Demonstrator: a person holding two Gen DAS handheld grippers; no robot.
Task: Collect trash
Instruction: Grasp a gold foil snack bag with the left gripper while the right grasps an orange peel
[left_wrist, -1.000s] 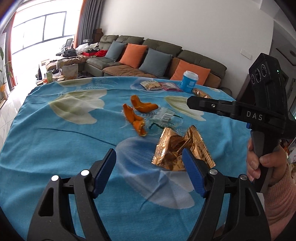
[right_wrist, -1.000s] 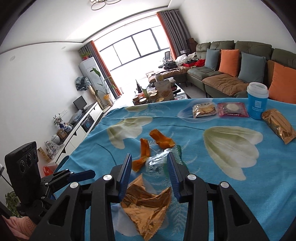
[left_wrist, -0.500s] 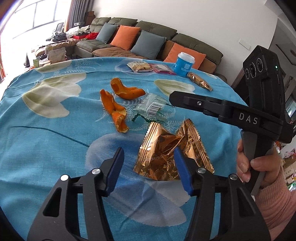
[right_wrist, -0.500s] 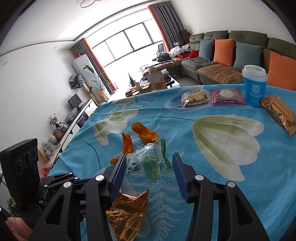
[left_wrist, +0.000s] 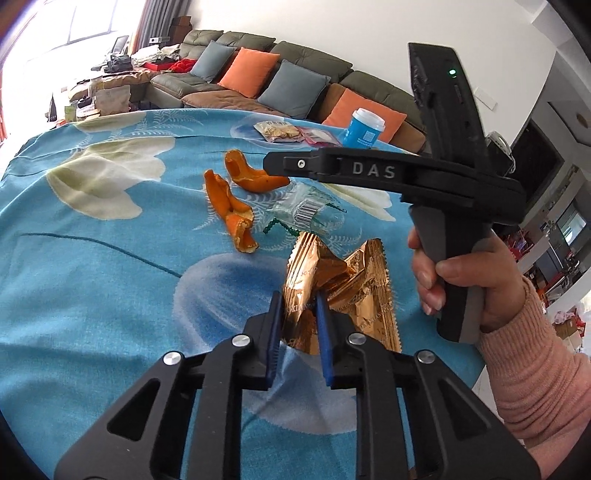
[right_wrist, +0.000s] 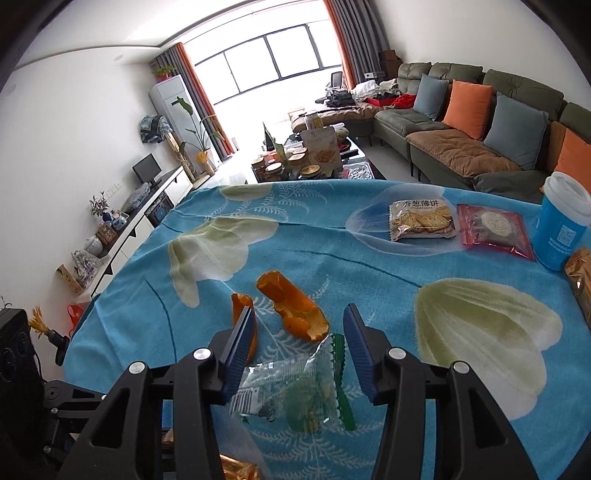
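Pinching only a near corner, the left gripper (left_wrist: 298, 317) may tear or drop the gold wrapper (left_wrist: 340, 288); right gripper (right_wrist: 299, 350) spread.

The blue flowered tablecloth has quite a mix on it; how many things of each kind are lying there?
Curled orange peel pieces: 2
Opened wrappers, crumpled gold foil and clear green-edged plastic: 2
Sealed snack packets, cracker, red, gold: 3
Blue paper cup with white lid: 1
Total: 8
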